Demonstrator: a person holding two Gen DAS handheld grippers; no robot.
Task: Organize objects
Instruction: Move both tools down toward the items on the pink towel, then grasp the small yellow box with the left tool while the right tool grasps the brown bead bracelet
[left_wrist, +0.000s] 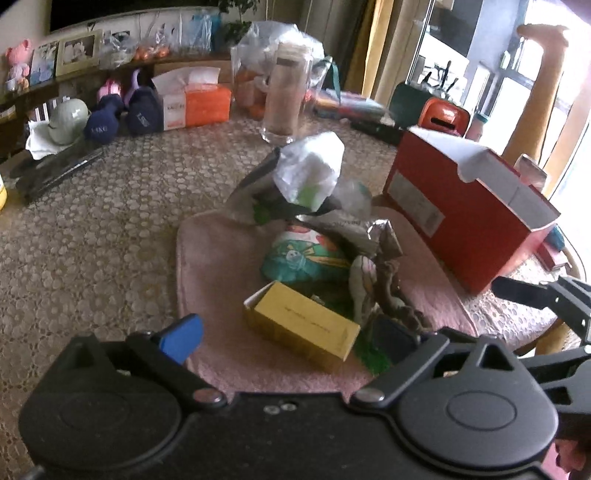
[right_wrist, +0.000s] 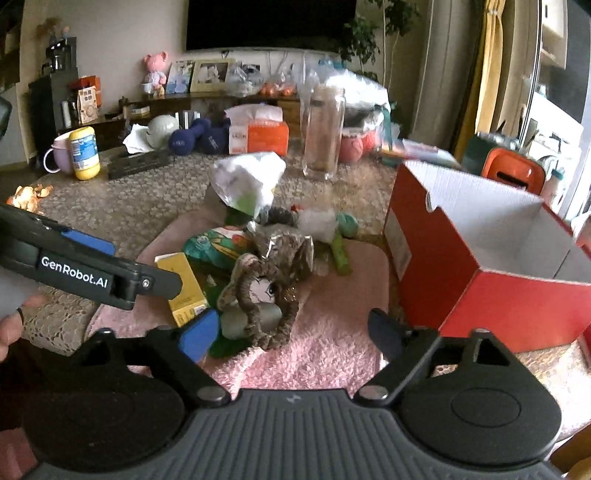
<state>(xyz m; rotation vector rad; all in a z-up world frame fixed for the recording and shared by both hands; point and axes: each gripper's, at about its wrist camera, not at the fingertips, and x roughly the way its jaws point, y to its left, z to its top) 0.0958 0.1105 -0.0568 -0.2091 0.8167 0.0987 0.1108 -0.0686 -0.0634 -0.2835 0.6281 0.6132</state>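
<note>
Pink mat (right_wrist: 332, 354) lies bare before both spread, empty grippers' fingers (right_wrist: 195, 334), red box (right_wrist: 517, 306) bordering its right edge.

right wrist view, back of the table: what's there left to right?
Pink mug → yellow bottle → grey-green helmet → navy dumbbells → orange tissue pack → tall glass jar.

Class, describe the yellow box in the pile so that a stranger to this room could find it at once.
Start at the big red cardboard box standing open on the table. Beside it lies a pink fluffy mat heaped with small items. The yellow box lies at the heap's edge farthest from the red box: the only hard, straight-edged thing among soft packets and bags.
</note>
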